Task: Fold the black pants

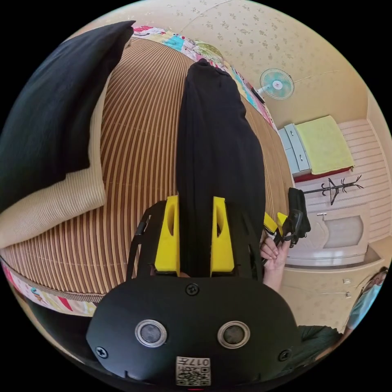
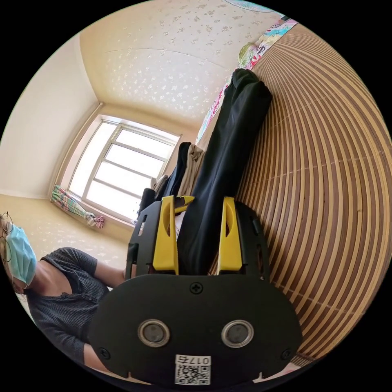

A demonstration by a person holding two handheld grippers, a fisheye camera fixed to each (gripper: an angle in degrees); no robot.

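Bed (image 1: 134,134) covered by striped bamboo mat (image 2: 326,183), patterned sheet at edges. Black pants (image 1: 216,147) stretched long across mat, one end lifted off bed, other end lying near far edge. Black pillow (image 1: 53,106) on beige pillow (image 1: 61,196) beside pants. Left gripper (image 1: 195,237): yellow jaws clamped on pants fabric. Right gripper (image 2: 197,241): jaws clamped on pants too. Person's hand (image 1: 273,253) behind.
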